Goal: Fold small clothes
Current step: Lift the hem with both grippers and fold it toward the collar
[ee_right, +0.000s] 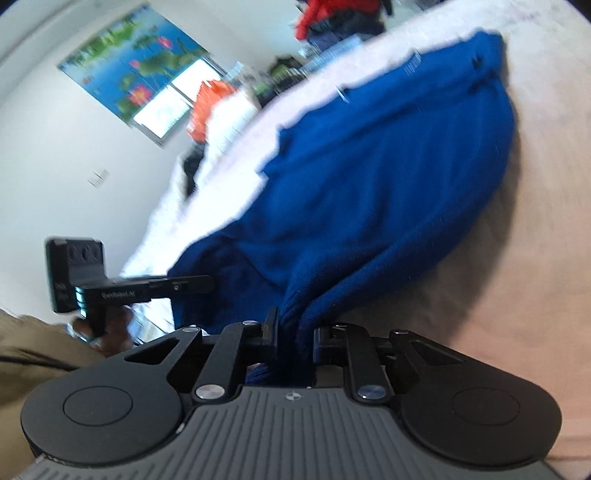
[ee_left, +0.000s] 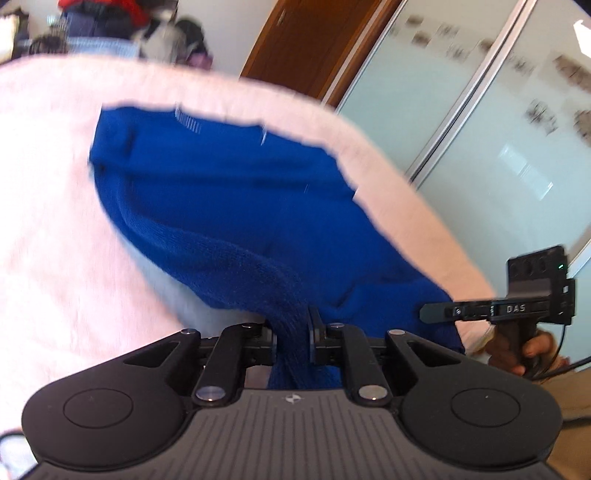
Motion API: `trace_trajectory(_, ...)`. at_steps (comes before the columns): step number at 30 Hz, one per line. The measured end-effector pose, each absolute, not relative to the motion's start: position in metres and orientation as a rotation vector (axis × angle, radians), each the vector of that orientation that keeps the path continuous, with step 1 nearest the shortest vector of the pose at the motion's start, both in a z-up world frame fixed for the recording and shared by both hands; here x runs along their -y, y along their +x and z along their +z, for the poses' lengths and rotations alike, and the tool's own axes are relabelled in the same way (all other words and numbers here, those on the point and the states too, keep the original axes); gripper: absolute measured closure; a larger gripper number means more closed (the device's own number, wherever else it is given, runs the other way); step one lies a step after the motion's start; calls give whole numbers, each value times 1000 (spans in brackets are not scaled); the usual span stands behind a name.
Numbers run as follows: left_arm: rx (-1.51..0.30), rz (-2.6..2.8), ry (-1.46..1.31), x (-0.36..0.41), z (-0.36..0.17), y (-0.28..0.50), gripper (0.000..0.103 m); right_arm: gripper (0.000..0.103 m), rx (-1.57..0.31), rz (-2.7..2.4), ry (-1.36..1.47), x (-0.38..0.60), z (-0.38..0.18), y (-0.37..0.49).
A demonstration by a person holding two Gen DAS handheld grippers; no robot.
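Observation:
A blue knitted garment (ee_left: pixel 229 192) lies spread on a pale pink bed cover (ee_left: pixel 51 206), its near edge lifted. My left gripper (ee_left: pixel 291 332) is shut on a bunched fold of that near edge. In the right wrist view the same blue garment (ee_right: pixel 388 166) stretches away from my right gripper (ee_right: pixel 295 332), which is shut on another part of the near edge. Each gripper shows in the other's view: the right gripper (ee_left: pixel 428 312) at the garment's right corner, the left gripper (ee_right: pixel 207 282) at its left side, both side-on.
The bed cover (ee_right: pixel 535 221) fills most of both views. Frosted sliding wardrobe doors (ee_left: pixel 480 140) and a brown wooden door (ee_left: pixel 314 44) stand to the right. Piled clothes (ee_right: pixel 332 18) lie beyond the bed. A flower picture (ee_right: pixel 136 70) hangs on the white wall. A person's hand (ee_left: pixel 517 350) holds the right gripper.

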State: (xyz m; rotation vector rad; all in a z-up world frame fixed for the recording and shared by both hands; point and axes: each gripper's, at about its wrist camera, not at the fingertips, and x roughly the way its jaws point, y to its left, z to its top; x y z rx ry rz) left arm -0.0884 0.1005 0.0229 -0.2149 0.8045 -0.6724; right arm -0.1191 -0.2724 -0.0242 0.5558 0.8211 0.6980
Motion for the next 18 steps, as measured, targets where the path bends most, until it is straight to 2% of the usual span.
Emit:
trace_trajectory(10,-607,-629,-261,-115,52,-97,90,83,-687,757,678,291,2,-114)
trace_trajectory(18,-495,-562,-352,-116,74,-67,90,83,-585,757,753,301,19,-82)
